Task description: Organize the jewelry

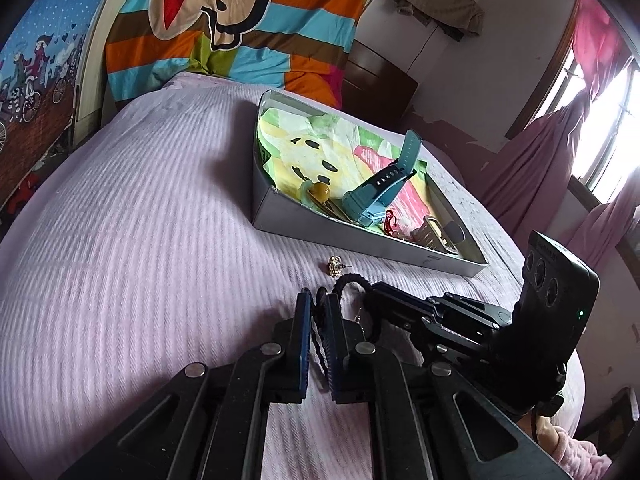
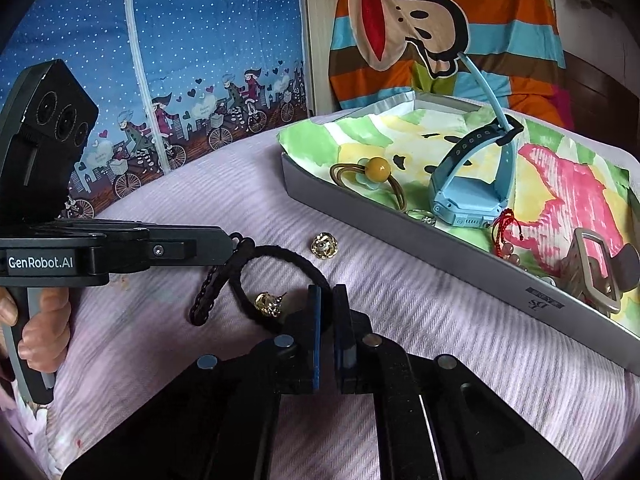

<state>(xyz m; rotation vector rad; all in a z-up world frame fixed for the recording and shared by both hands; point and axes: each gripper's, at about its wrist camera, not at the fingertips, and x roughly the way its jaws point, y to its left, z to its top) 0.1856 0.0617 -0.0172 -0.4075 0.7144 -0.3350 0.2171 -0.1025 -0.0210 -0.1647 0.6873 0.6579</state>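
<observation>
From my left wrist camera, my left gripper [image 1: 318, 300] reaches forward low over the lilac bedspread [image 1: 140, 240], its fingers drawn nearly together and pinching a black braided hair tie [image 1: 352, 282] between the blue pads. My right gripper [image 1: 372, 294] comes in from the right, level with the bed, its tip touching the same tie. A gold earring [image 1: 334, 265] lies just beyond, on the cover in front of the grey tray [image 1: 360, 236], which holds a blue watch [image 1: 380, 184] and a yellow bead hair tie [image 1: 320, 191].

From my right wrist camera, my right gripper [image 2: 327, 300] sits low, fingers close together and nipping the tie's loop [image 2: 280, 258]. My left gripper [image 2: 234, 242] enters horizontally from the left, my hand [image 2: 44, 328] wrapped round its handle, clamping the tie's far side. One gold earring [image 2: 270, 305] rests inside the loop, another [image 2: 324, 245] outside it, near the tray [image 2: 400, 248].
</observation>
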